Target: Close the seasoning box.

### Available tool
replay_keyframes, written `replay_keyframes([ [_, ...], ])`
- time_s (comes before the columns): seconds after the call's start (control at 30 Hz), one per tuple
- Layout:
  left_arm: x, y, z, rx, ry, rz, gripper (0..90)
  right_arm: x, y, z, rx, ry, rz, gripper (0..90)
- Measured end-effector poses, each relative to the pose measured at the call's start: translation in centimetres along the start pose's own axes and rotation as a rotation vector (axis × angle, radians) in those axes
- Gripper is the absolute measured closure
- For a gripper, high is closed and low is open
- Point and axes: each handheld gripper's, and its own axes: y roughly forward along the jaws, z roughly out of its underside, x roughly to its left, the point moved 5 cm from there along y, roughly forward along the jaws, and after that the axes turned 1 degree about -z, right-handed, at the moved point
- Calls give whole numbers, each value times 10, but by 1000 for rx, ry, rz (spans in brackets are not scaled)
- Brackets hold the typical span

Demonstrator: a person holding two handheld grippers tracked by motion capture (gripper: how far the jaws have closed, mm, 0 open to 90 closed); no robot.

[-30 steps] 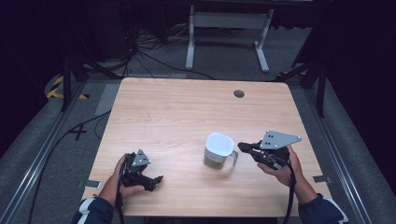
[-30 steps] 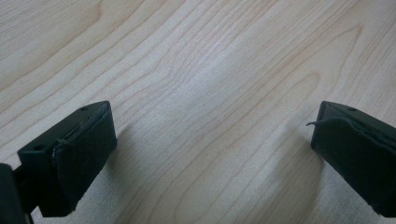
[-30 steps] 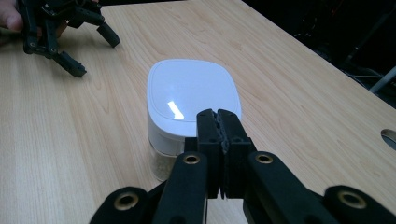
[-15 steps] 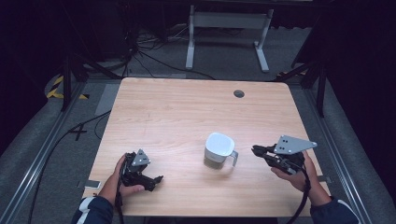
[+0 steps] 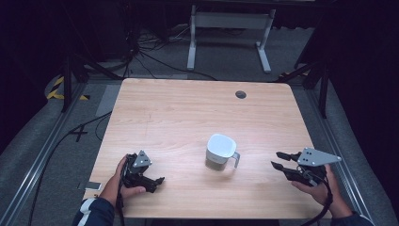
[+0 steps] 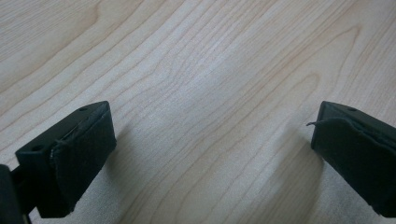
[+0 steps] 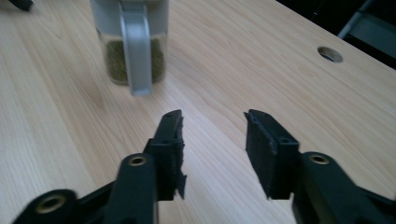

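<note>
While our right gripper (image 7: 212,122) has just been opening, nothing between its jaws, the jar (image 5: 220,151) stands mid-table.
Its own view reveals green contents (image 7: 134,58), grey handle; our left gripper (image 6: 212,140) gapes.

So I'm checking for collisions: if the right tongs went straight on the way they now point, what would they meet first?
Probably the grey handle of the lidded jar; the right tongs, jaws just opened and empty, aim roughly at it.

Jar (image 5: 220,151) on the desk (image 5: 188,113) right of centre, left gripper (image 5: 153,181) by the near-left corner, right gripper (image 5: 281,161) by the near-right corner
</note>
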Motion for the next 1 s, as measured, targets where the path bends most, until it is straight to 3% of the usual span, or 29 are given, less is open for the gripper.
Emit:
replay_keyframes([
  [0.17,0,0,0,-2,-1,0,1,-8,-6,36,12,67,22,466],
  [0.4,0,0,0,-2,-2,-1,1,-17,-4,83,53,213,11,387],
  [0.6,0,0,0,-1,-2,-3,2,-12,1,103,133,192,-1,362],
  [1.0,0,0,0,-1,-3,-2,1,-13,3,103,142,219,-9,292],
])
